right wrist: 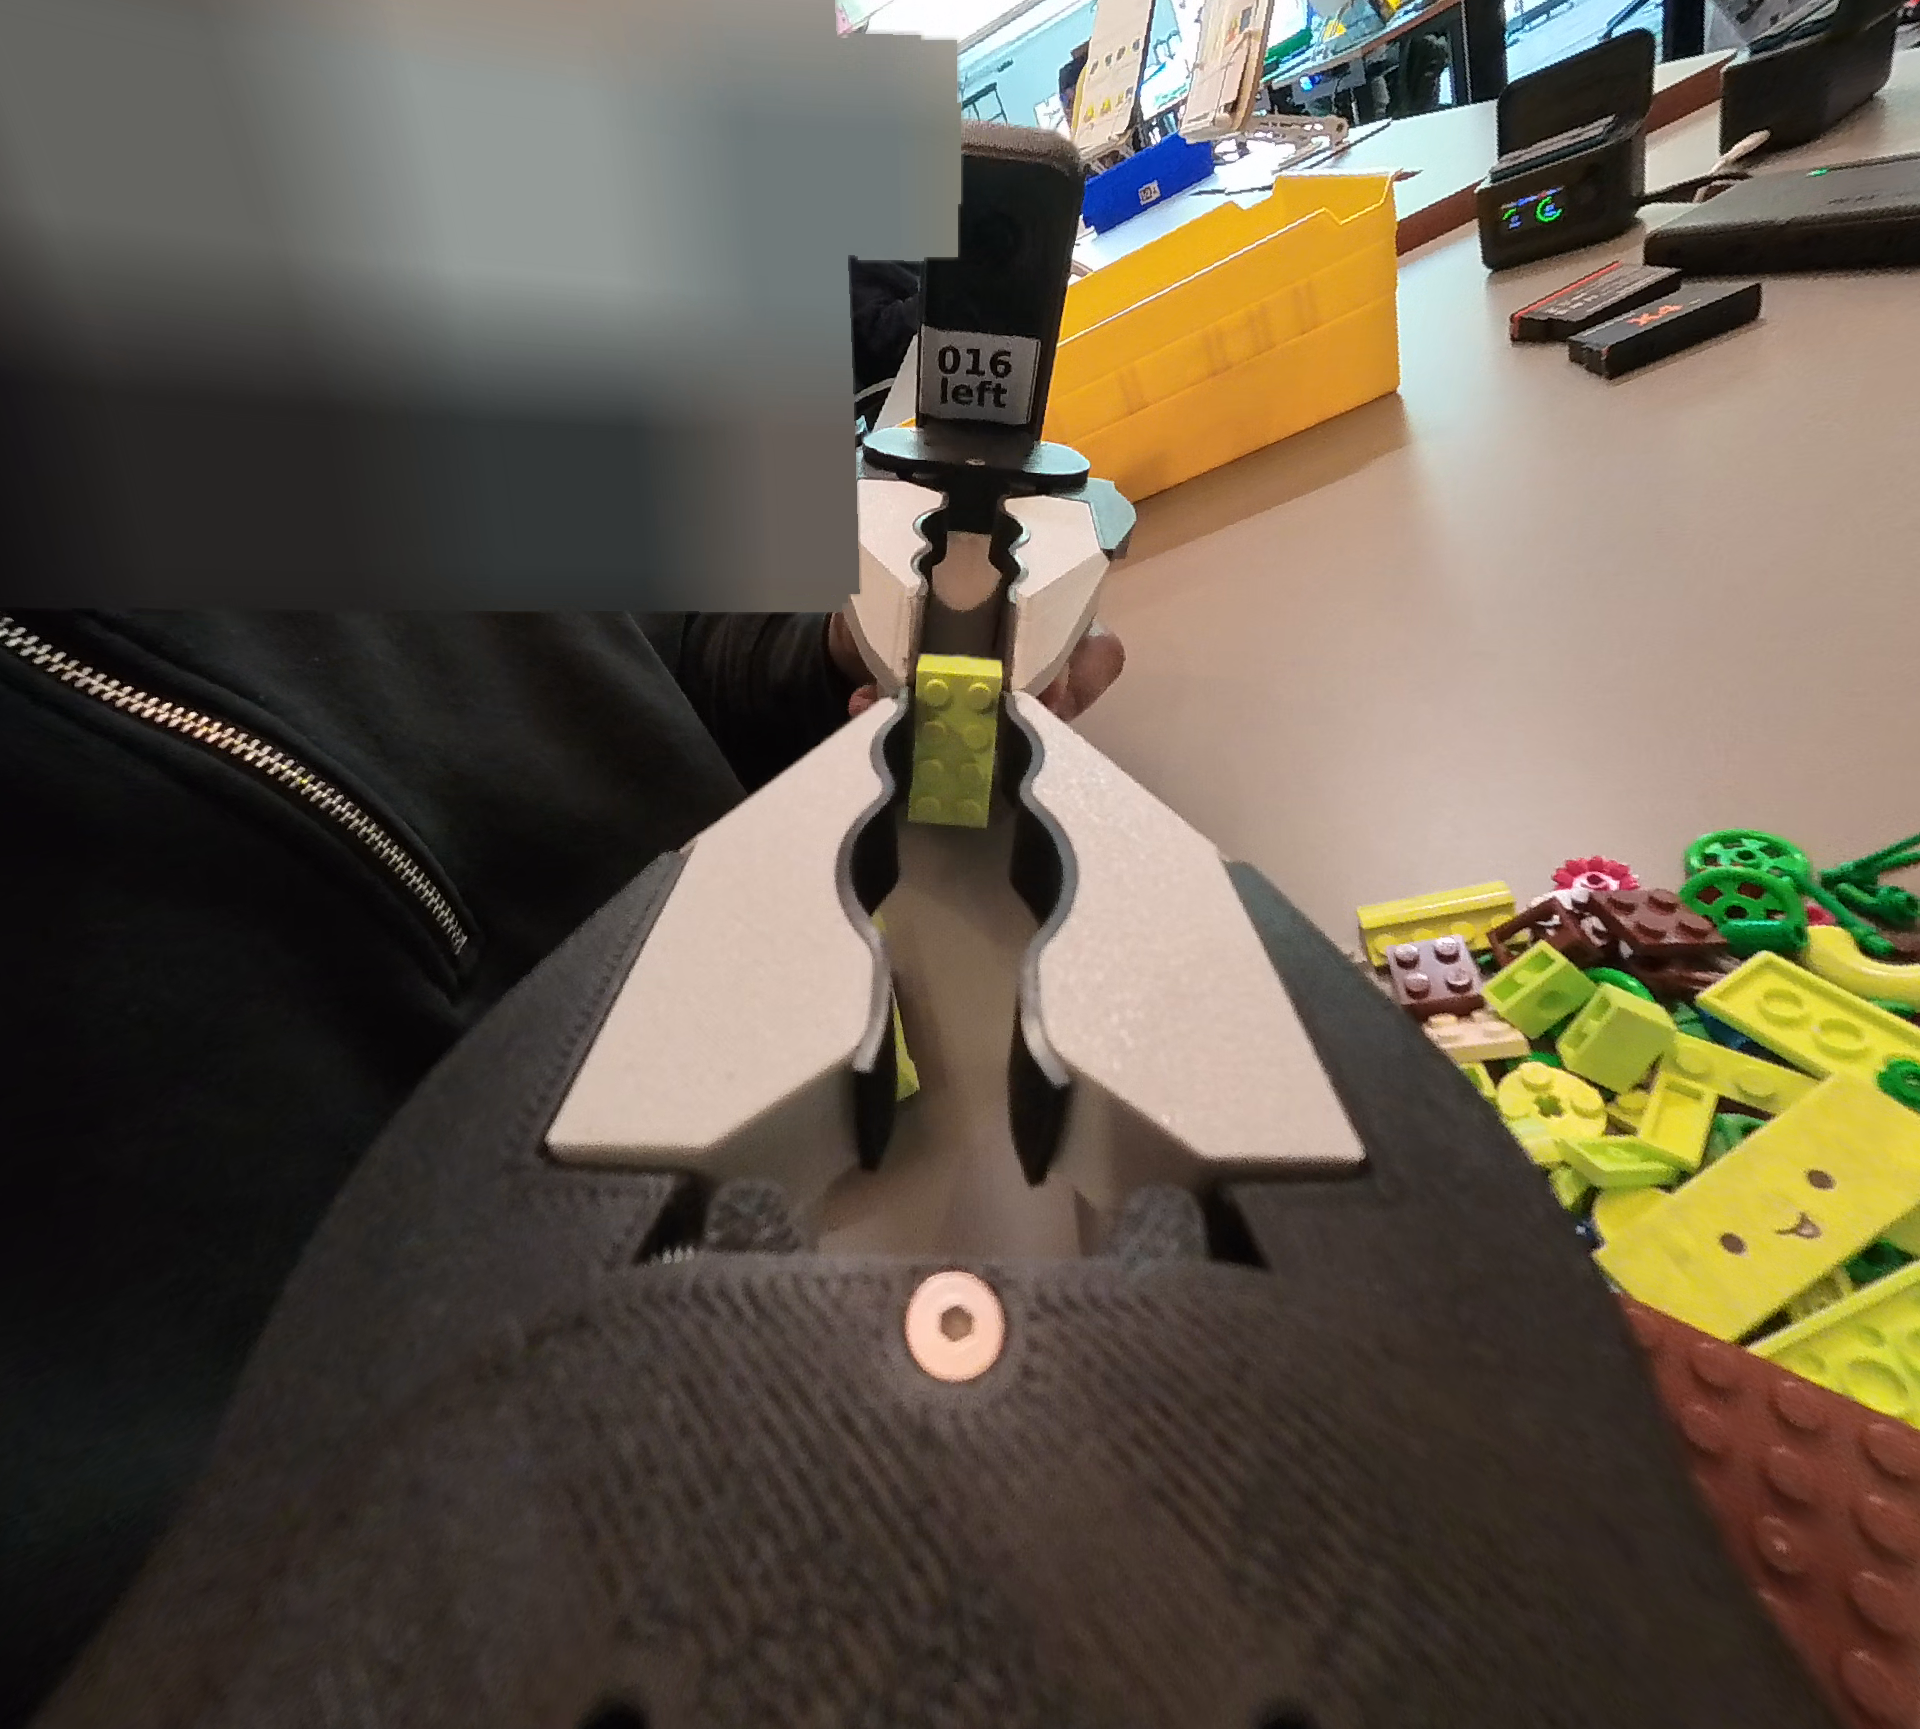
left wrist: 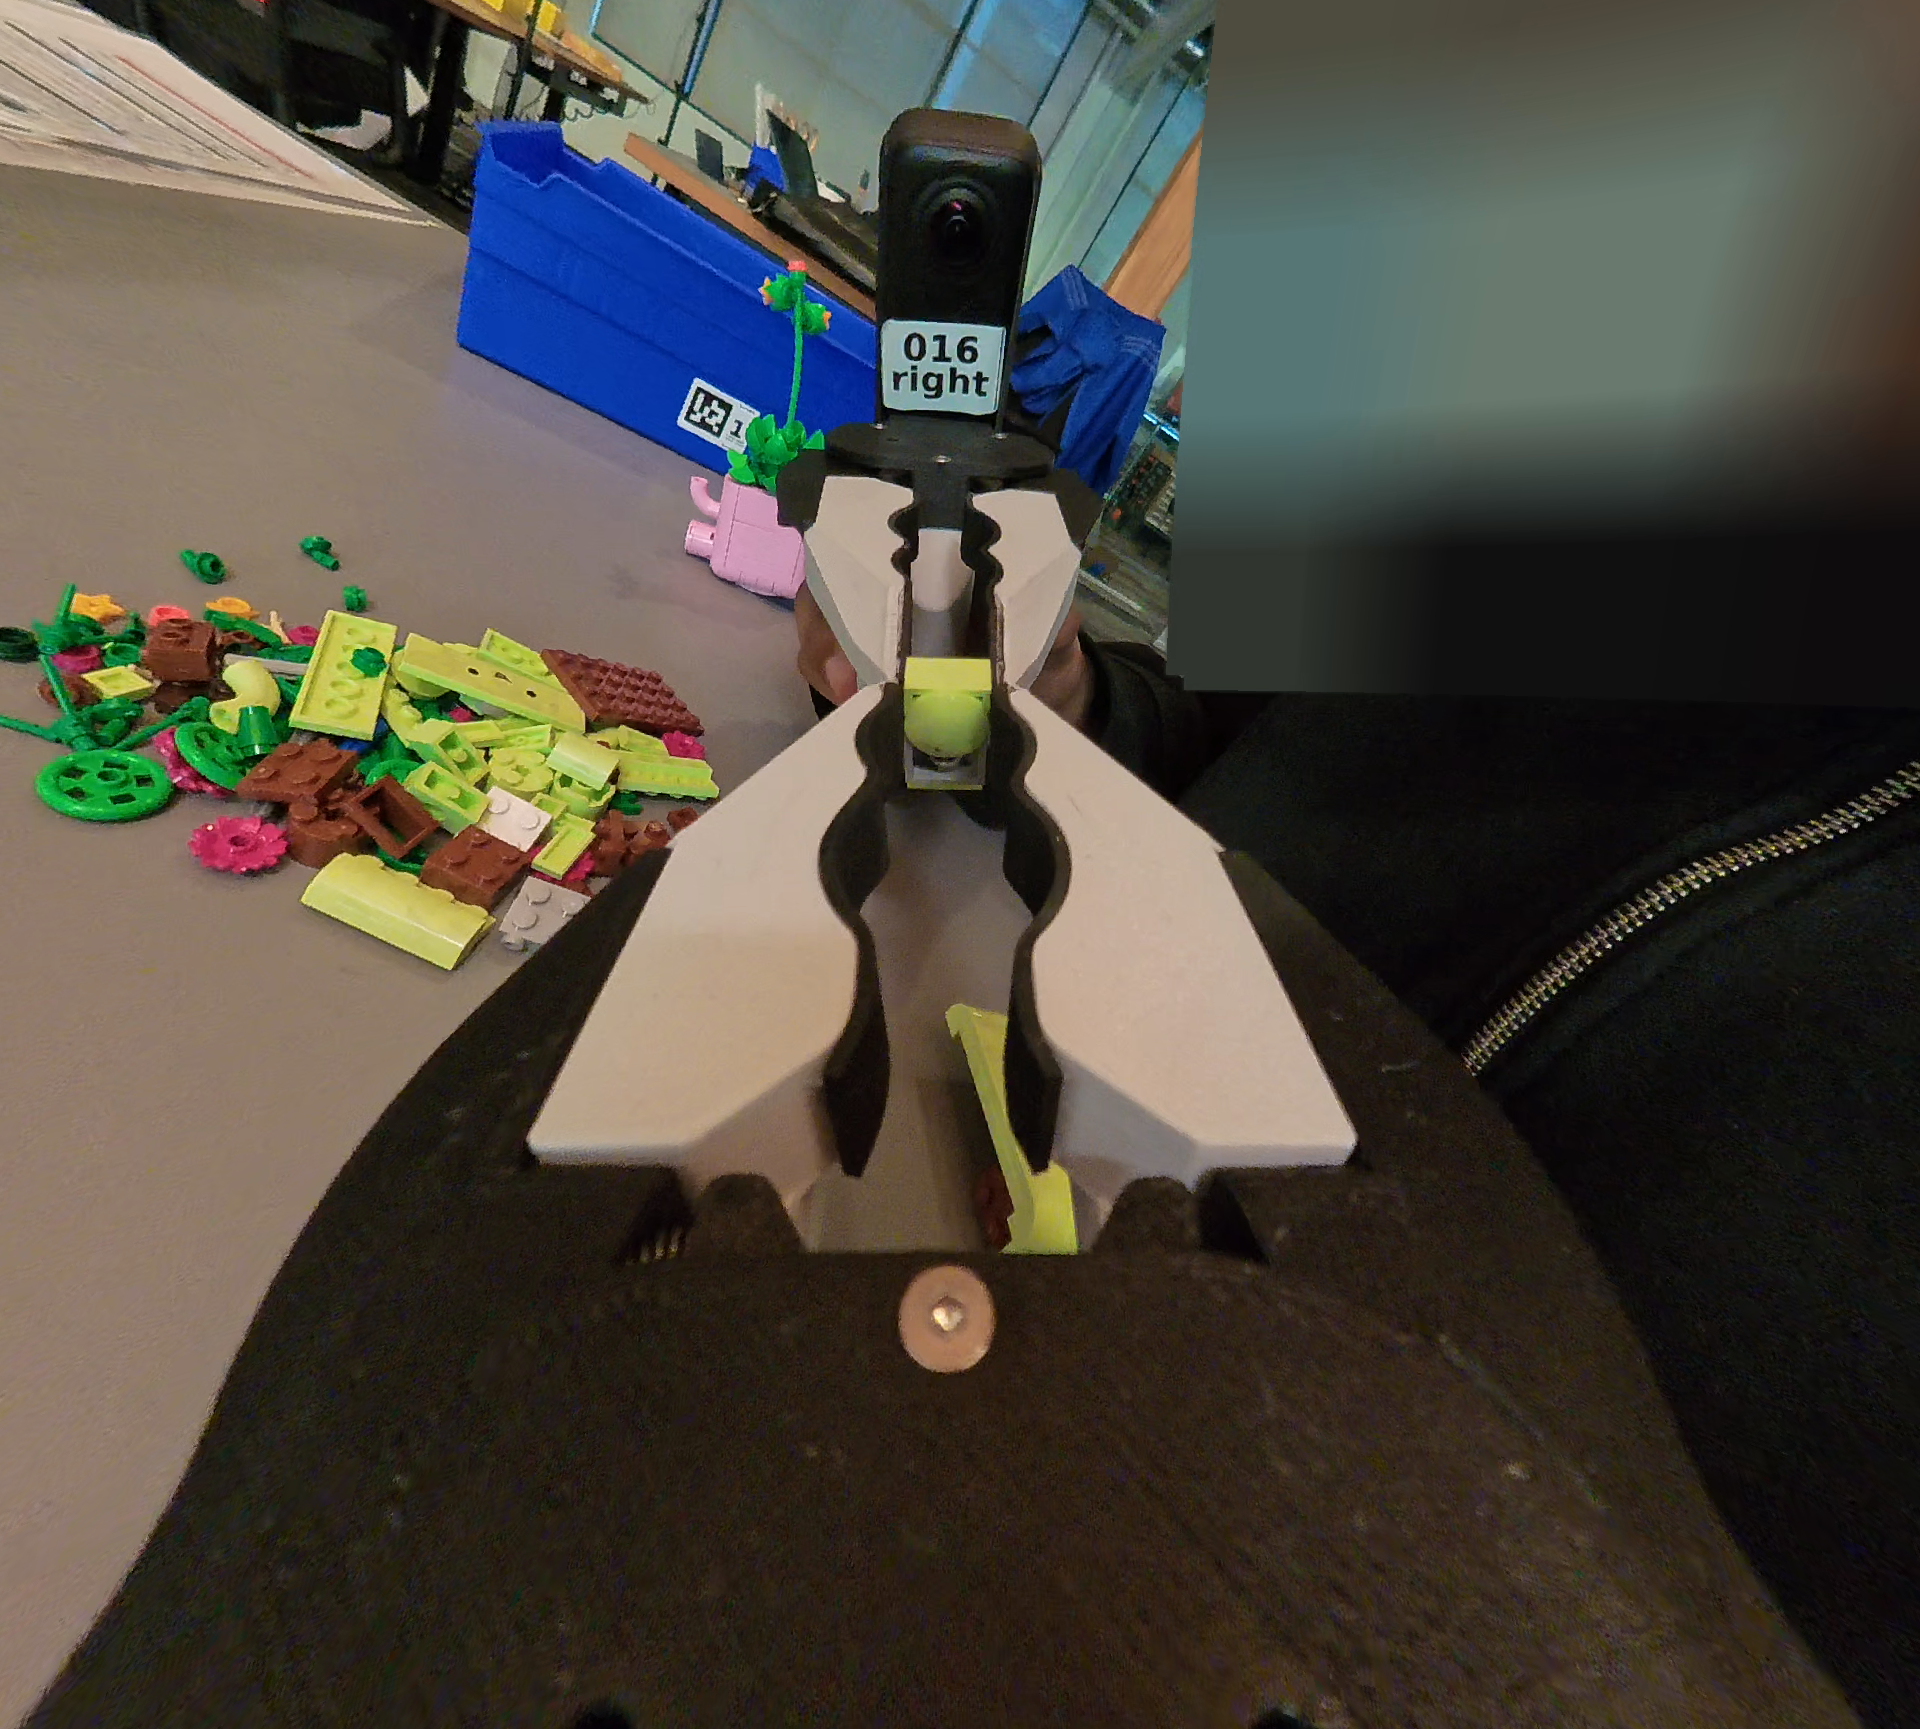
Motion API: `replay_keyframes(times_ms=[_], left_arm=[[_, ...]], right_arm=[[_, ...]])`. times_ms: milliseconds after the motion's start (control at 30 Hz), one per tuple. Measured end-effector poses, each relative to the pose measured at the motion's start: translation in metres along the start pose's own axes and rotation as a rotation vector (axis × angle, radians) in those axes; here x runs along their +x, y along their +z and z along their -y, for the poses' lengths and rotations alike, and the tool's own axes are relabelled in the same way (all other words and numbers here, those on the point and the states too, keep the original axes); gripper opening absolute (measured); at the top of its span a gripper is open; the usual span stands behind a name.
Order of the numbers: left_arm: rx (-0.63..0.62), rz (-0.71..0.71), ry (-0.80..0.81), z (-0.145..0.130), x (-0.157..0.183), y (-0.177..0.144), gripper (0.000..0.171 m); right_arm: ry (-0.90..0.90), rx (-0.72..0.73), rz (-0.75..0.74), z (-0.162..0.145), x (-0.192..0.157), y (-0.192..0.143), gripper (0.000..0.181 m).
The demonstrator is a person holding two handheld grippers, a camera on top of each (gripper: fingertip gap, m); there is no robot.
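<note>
We see a lime-green brick (right wrist: 951, 739) pinched between both grippers, tip to tip, raised above the grey table (right wrist: 1455, 599). It looks light, rigid and slick, best taken by its flat sides. Our left gripper (left wrist: 943, 723) and right gripper (right wrist: 951, 744) are both clenched on it. Its far end is hidden by the fingers. The brick pile (left wrist: 395, 744) lies beside.

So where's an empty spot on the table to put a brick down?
Bare grey table lies between the brick pile and the blue bin. More bare tabletop sits between the pile and the yellow bin. It is crowded in the pile itself and where the two grippers meet.
</note>
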State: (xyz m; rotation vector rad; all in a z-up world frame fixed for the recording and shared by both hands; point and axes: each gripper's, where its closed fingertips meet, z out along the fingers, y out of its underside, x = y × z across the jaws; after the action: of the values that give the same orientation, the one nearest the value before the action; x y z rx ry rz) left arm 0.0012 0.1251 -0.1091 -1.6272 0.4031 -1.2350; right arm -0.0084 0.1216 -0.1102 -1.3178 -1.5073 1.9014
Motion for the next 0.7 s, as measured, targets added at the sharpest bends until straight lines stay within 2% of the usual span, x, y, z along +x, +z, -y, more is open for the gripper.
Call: replay_keyframes(times_ms=[200,400,600,700], left_arm=[[0.017,-0.014,0.009,0.0016,0.0015,-0.0009,0.025],[0.052,-0.016,-0.007,0.0057,-0.0014,-0.0040,0.017],[0.046,-0.030,-0.017,0.0037,-0.0005,-0.0027,0.020],[0.053,-0.029,-0.004,0.0052,0.0005,-0.0037,0.011]], right_arm=[[0.006,0.022,-0.003,0.0043,0.0009,-0.0032,0.013],[0.001,0.007,0.002,0.0015,-0.0011,-0.0001,0.013],[0.002,0.004,0.000,0.0009,-0.0008,0.0006,0.013],[0.004,0.005,-0.004,0.0012,-0.0002,0.0007,0.013]])
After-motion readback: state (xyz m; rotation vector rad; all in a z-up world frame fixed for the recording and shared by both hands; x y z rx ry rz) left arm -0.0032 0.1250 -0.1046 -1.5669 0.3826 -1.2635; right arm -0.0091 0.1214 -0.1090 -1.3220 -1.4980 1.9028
